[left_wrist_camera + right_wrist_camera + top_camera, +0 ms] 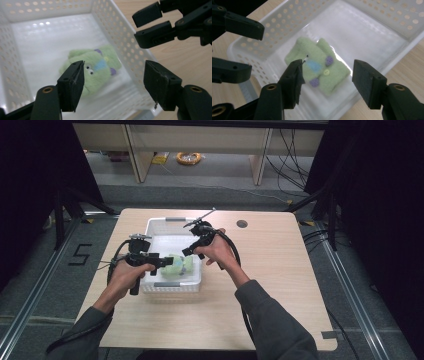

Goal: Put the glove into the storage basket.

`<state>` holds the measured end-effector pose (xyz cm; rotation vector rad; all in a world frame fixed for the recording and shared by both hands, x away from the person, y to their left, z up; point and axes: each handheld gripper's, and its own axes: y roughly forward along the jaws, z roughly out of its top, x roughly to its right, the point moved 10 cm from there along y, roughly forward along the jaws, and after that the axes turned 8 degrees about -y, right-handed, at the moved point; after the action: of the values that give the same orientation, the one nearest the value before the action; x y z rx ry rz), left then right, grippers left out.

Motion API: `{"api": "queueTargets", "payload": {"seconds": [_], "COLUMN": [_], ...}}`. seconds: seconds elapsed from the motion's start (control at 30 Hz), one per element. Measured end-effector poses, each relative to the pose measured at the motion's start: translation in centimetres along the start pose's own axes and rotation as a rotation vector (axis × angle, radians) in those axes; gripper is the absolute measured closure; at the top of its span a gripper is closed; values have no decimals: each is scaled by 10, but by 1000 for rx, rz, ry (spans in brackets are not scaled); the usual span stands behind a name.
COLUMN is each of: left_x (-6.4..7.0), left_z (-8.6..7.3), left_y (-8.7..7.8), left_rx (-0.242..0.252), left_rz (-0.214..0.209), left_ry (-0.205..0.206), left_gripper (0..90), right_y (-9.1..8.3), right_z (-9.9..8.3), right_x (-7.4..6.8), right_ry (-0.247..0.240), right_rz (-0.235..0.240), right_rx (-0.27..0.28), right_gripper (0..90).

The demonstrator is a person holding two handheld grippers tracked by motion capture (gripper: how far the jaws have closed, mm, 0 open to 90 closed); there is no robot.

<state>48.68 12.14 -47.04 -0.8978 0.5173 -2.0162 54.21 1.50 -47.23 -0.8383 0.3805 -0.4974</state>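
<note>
Black angular left tongs (113,85) & right tongs (327,82), both released, hover above fuzzy green plush toy (318,66) lying in perforated white plastic basket (155,226) on wood-grain worktop (280,265).

The toy (319,68) is light green with a blue patch, purple spots and a yellow button; the basket (287,22) is white with holes.
</note>
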Motion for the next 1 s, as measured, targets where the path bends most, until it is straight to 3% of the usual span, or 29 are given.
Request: {"api": "queueTargets", "payload": {"seconds": [0.2, 0.23, 0.37, 0.5, 0.73, 1.0], "left_x": [28, 30, 43, 56, 75, 95], "left_z": [-9, -11, -16, -20, -34, -51], "left_y": [-7, -8, -11, -16, -19, -20], "left_rx": [44, 37, 48, 78, 71, 63], "left_rz": [-49, -53, -62, -90, -120, -159], "left_ry": [18, 34, 61, 66, 105, 143], "left_gripper": [243, 231, 182, 165, 161, 161], "right_y": [-24, -30, -44, -62, -79, -96], "right_z": [-11, -16, -21, -30, -47, -70], "right_x": [-5, -9, -13, -19, -26, -30], "right_ry": [-18, -7, -27, -40, -70, -79], "right_rz": [5, 10, 13, 21, 33, 6], "right_rx": [72, 61, 115, 145, 187, 220], "right_gripper": [355, 344, 311, 302, 291, 279]}}
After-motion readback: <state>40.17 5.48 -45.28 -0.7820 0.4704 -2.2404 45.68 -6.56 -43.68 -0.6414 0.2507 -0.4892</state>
